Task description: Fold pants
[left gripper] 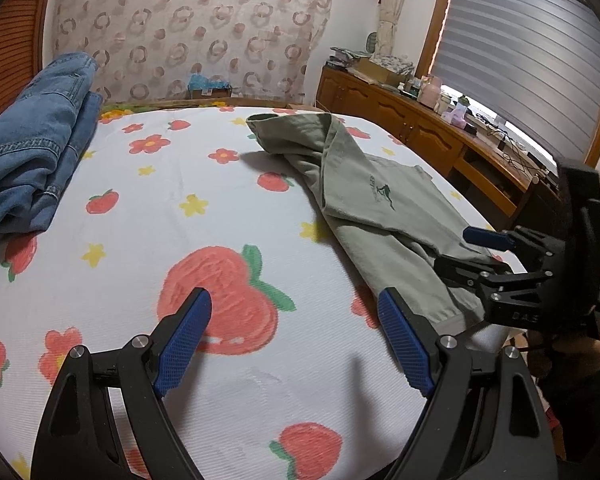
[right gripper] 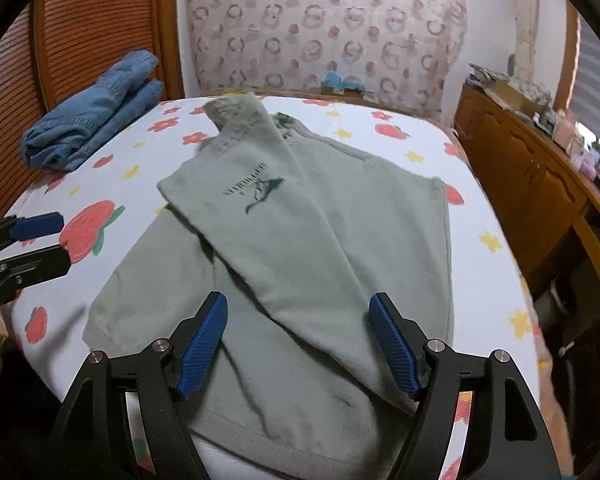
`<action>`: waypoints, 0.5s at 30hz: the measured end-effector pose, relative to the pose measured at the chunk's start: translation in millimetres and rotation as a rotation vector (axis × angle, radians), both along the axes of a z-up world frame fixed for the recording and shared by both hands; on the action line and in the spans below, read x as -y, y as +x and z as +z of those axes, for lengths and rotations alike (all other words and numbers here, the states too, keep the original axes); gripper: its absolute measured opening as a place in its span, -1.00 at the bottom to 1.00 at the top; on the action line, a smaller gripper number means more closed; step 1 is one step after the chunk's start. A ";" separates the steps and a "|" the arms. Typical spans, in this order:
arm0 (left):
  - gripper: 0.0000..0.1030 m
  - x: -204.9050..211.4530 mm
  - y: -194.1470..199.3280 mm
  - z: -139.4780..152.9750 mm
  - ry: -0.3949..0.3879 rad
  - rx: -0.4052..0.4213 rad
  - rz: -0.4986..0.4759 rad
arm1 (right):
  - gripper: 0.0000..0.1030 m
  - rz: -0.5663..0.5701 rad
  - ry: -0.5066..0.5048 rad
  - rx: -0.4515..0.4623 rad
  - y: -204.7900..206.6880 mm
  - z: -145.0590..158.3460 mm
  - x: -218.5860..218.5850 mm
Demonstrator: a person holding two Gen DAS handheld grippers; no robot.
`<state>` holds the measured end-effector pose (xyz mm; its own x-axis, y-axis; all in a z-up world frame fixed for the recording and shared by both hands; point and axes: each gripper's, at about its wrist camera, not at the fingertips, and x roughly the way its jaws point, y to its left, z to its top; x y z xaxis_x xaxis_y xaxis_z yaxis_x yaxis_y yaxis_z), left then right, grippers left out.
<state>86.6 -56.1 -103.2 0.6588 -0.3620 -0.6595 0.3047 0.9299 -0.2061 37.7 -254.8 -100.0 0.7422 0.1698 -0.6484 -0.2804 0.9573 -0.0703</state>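
Pale green pants (right gripper: 320, 240) with a dark printed logo lie on the bed, one leg folded diagonally across the other. In the left wrist view the green pants (left gripper: 360, 184) run along the bed's right side. My right gripper (right gripper: 298, 302) hovers open over their near end, pads apart and clear of the cloth. From the left wrist camera the right gripper (left gripper: 452, 249) shows at the right edge, over the pants. My left gripper (left gripper: 296, 300) stands open above bare sheet, left of the pants, holding nothing. The left gripper (right gripper: 56, 242) also appears at the left edge of the right wrist view.
Folded blue jeans (left gripper: 32, 140) sit at the far left of the bed, also visible as jeans (right gripper: 92, 120). The fruit-and-flower sheet (left gripper: 160, 200) covers the mattress. A cluttered wooden dresser (right gripper: 532, 168) runs along the right. A wooden headboard (right gripper: 100, 20) stands behind the jeans.
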 end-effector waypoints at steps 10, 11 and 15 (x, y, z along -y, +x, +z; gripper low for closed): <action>0.66 -16.9 -1.1 5.6 0.000 0.016 0.045 | 0.35 0.174 -0.058 0.027 10.0 30.2 -43.3; 0.66 -19.4 -1.5 5.7 -0.001 0.016 0.050 | 0.28 0.188 -0.060 0.026 12.9 31.3 -46.2; 0.66 -24.8 -1.2 4.7 -0.006 0.014 0.064 | -0.12 0.240 -0.066 -0.004 31.2 33.4 -60.9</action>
